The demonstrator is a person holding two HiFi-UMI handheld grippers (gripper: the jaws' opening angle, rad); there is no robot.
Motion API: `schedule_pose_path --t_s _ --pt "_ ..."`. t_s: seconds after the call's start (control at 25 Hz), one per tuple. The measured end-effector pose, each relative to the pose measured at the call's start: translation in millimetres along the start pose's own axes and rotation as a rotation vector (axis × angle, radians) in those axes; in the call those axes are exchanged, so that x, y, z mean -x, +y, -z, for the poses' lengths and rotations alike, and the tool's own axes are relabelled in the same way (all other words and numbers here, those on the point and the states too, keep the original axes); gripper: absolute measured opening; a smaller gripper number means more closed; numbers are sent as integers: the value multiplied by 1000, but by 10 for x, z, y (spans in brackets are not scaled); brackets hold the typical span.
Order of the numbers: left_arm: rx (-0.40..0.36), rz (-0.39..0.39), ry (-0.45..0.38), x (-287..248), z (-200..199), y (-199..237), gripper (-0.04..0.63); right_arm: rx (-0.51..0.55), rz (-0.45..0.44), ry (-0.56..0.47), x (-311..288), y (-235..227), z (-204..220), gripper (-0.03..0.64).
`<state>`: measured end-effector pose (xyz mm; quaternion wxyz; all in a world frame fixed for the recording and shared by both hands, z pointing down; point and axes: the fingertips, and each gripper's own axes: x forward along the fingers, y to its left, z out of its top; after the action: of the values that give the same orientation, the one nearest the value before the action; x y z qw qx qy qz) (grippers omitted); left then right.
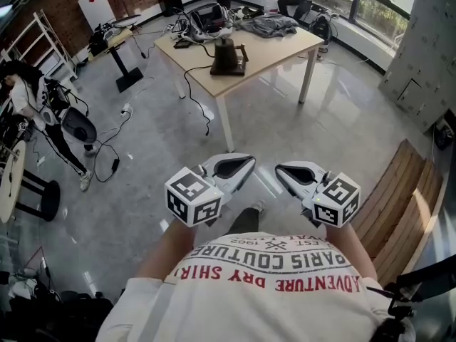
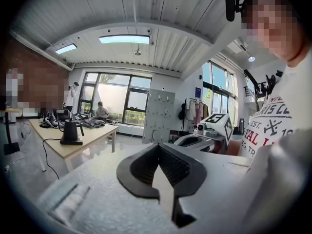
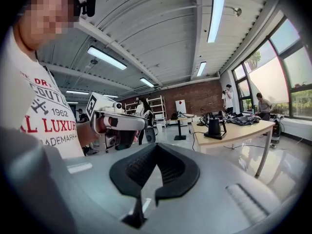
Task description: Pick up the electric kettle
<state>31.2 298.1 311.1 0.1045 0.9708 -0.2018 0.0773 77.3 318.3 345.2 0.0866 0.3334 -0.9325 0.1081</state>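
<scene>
- Head view: The electric kettle (image 1: 228, 54) stands upright on its dark base near the front edge of the worktop (image 1: 285, 45). It is far ahead of you across open floor.
- Head view: You hold the left claw (image 1: 249, 162) and the right claw (image 1: 279, 168) close to your chest, side by side, with their tips angled toward each other. Both are well apart from the kettle.
- Head view: The kettle lies straight ahead and slightly toward your left side. Judge the left claw marginally nearer, though neither is within reach.
- Left gripper view: The left claw (image 2: 158, 147) is fully closed. Its ribbed pads meet at the tip and nothing is between them.
- Left gripper view: The electric kettle (image 2: 71, 132) appears small and distant, to the left of the claw's line. Its long axis is vertical and its handle shows on the right of the body.
- Right gripper view: The right claw (image 3: 157, 147) is also fully closed and empty.
- Right gripper view: The electric kettle (image 3: 214, 126) sits to the right of the claw's line, upright on the worktop, and well apart.
- Coming move, as a judgement: Close the distance to the worktop first. Then spread one claw and bring it level to the handle from the side.
</scene>
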Motion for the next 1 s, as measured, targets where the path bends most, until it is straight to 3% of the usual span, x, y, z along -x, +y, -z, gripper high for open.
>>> schedule_pose_path --t_s 0.48,0.76,1.0 --pt "35 20 28 -190 63 242 2 -45 -8 14 -172 -246 44 3" --pt "72 5 32 -364 120 874 2 -66 -23 33 -659 -702 32 3" --pt "109 -8 46 -668 108 1781 2 -86 -22 51 -1295 -1400 -52 3"
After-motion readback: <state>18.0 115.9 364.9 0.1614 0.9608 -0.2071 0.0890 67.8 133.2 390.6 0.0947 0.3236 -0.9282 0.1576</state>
